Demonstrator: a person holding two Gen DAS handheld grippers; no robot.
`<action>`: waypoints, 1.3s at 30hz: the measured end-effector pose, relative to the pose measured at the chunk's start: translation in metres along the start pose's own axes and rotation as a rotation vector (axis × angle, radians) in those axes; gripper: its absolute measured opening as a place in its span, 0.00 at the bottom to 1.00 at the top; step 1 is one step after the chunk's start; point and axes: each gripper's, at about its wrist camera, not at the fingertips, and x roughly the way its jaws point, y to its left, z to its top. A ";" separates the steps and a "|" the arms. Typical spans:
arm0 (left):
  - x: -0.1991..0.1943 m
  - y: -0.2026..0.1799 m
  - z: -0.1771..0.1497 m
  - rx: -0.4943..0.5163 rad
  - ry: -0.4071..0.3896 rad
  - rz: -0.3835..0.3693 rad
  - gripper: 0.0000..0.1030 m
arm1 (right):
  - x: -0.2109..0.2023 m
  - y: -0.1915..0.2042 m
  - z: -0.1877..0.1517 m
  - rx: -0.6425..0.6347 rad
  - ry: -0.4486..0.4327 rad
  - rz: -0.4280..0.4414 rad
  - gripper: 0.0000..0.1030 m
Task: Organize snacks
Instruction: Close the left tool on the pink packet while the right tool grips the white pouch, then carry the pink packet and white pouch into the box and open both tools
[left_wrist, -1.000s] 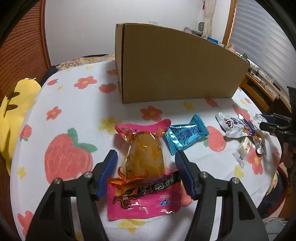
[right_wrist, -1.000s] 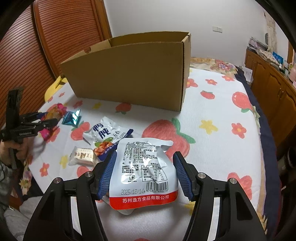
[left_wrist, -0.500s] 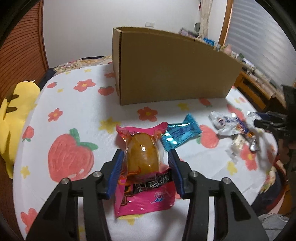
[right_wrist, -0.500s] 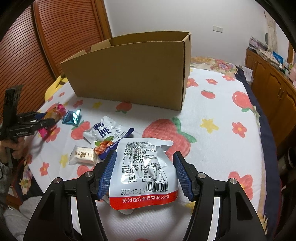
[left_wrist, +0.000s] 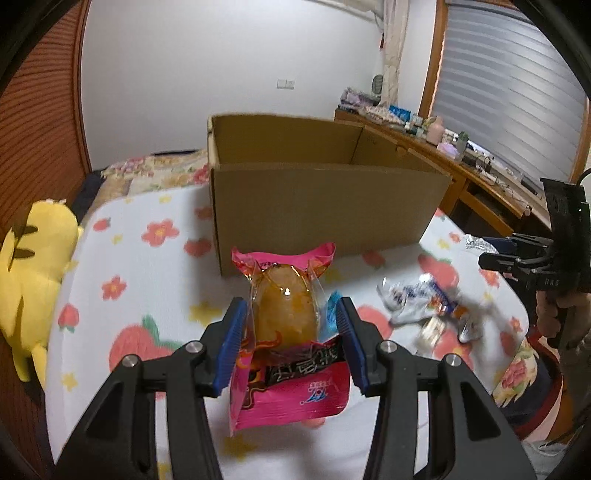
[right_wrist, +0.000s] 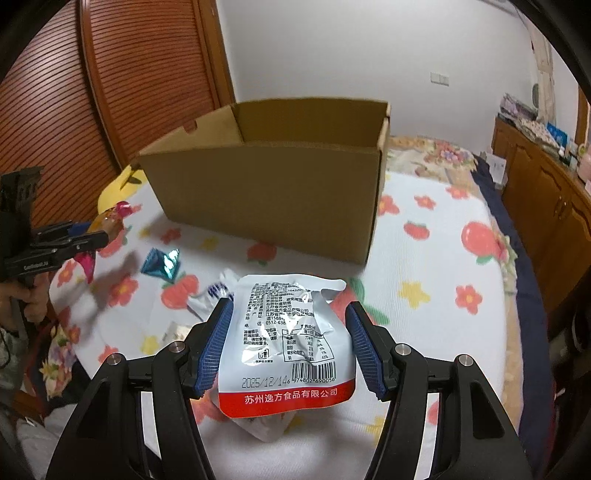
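I have the box (left_wrist: 325, 206) standing on the bed (left_wrist: 155, 266), straight ahead of both grippers. My left gripper (left_wrist: 291, 332) holds a pouch (left_wrist: 284, 325) off the bed – my right gripper (right_wrist: 288, 339) holds a packet (right_wrist: 288, 332) the same way. Between them, before the box, loose snacks (left_wrist: 424, 306) lie on the cover, a candy (right_wrist: 160, 262) among them. A plush (left_wrist: 29, 273) sits at the bed's left edge.

Pink packet (left_wrist: 286, 391), white-and-red pouch (right_wrist: 286, 339), strawberry-print cloth (left_wrist: 122, 258)
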 end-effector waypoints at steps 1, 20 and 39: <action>-0.001 -0.001 0.006 0.003 -0.010 0.000 0.47 | -0.002 0.001 0.004 -0.005 -0.007 -0.001 0.62; 0.014 -0.007 0.113 0.019 -0.155 0.036 0.47 | -0.011 0.016 0.098 -0.072 -0.129 0.011 0.62; 0.067 -0.012 0.134 -0.001 -0.092 0.044 0.48 | 0.046 0.009 0.138 -0.102 -0.068 -0.122 0.62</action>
